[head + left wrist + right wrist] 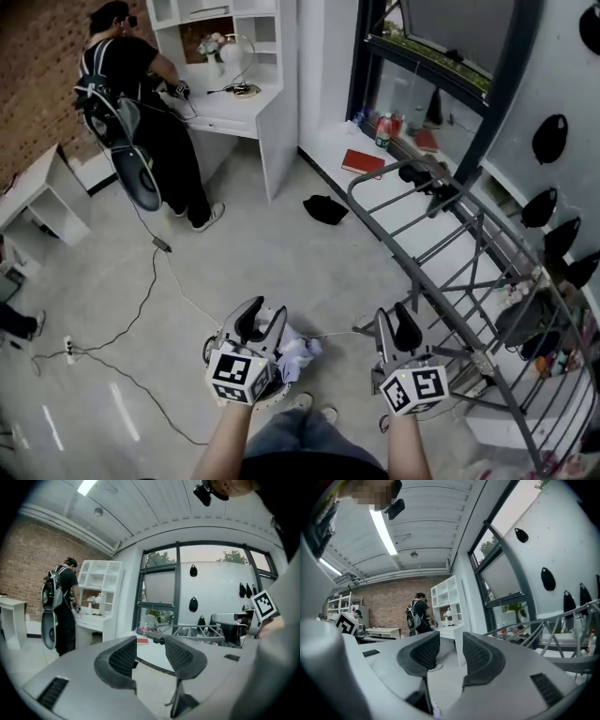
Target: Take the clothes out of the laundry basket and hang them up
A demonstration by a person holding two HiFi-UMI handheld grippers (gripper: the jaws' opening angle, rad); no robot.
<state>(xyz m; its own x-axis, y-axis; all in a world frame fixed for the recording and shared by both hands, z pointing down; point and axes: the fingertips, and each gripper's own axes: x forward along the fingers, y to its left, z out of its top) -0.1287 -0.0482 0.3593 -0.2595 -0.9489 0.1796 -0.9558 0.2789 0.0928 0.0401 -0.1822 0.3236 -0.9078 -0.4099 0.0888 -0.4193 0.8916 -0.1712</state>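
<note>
two claws apart, empty: left claw point(262, 320), right claw point(397, 329) | clothes point(299, 353) lie in basket point(209, 353) below | risk: reaching low, a claw snags the rack point(441, 246)

The head view looks steeply down, the drying rack point(469, 281) close at its right. Both gripper views look level from beside the rack, sharing it and the person point(63, 606) left of it.
</note>
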